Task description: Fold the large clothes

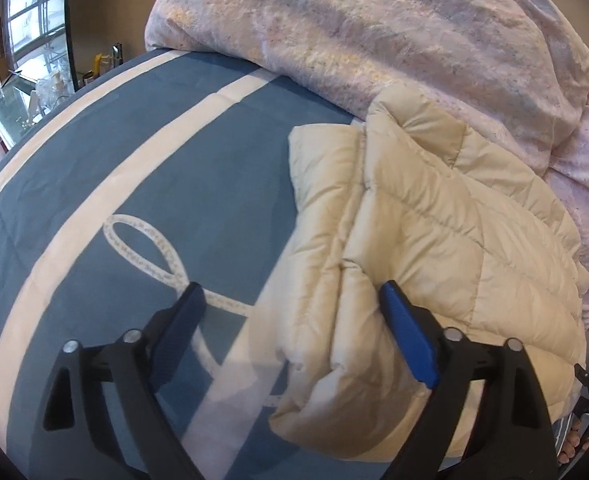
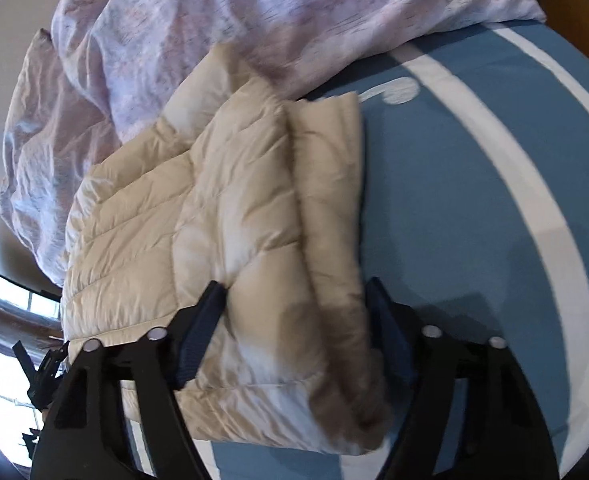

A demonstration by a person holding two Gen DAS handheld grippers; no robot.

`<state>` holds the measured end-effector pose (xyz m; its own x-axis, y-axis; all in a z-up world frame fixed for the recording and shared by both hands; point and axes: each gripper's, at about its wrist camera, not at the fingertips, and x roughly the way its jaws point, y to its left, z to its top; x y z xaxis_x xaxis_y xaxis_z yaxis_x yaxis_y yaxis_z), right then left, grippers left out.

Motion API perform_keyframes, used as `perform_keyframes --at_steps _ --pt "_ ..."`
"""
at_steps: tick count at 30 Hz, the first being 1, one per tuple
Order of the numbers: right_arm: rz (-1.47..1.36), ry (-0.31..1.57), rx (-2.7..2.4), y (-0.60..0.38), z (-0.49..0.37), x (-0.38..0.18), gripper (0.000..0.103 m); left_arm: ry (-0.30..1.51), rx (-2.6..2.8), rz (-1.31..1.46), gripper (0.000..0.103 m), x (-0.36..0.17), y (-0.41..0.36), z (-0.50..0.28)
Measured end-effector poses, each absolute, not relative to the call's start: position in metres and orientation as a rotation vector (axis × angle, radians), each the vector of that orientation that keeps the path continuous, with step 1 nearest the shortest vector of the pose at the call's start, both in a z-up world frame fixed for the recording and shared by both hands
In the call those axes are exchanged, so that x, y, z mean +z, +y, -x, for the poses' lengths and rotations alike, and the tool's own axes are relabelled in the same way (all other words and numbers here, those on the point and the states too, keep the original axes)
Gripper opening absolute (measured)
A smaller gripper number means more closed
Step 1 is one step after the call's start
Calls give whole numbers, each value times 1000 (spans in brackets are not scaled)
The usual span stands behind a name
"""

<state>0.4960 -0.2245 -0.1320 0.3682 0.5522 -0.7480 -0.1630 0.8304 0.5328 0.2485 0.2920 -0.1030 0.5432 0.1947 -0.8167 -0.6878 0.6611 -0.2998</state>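
Observation:
A cream quilted puffer jacket (image 1: 434, 232) lies folded on a blue bed sheet (image 1: 174, 168) with white stripes. In the left wrist view, my left gripper (image 1: 294, 312) stands open at the jacket's near left edge. Its right finger (image 1: 406, 340) rests against the puffy fold, and its left finger (image 1: 182, 320) is apart from it over the sheet. In the right wrist view the jacket (image 2: 198, 220) fills the gap of my right gripper (image 2: 294, 304). There the left finger (image 2: 202, 328) dents the padding and the right finger (image 2: 386, 320) sits at the folded edge.
A crumpled pink-lilac duvet (image 1: 374, 40) is heaped behind the jacket and touches its far side. The same duvet (image 2: 214, 28) fills the top of the right wrist view. A window and a cluttered shelf (image 1: 26, 80) lie beyond the bed's left edge. A hand (image 1: 570, 444) shows at the lower right.

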Motion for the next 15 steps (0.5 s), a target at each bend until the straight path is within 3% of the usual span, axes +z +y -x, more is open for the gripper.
perform_keyframes --at_steps 1,3,5,9,15 --pt "-394 1103 472 -220 -496 -132 58 840 562 665 78 -103 290 -249" --pt "-406 1116 484 -212 -495 -134 49 837 522 676 57 -104 285 -254" --pt "-422 1120 496 -205 -494 -132 39 837 494 683 43 -106 281 -258" --pt "-463 1110 503 -207 -489 -126 22 828 508 629 23 -102 268 -261" --pt "-524 1110 522 -217 -473 -120 16 818 493 612 14 -93 264 -247"
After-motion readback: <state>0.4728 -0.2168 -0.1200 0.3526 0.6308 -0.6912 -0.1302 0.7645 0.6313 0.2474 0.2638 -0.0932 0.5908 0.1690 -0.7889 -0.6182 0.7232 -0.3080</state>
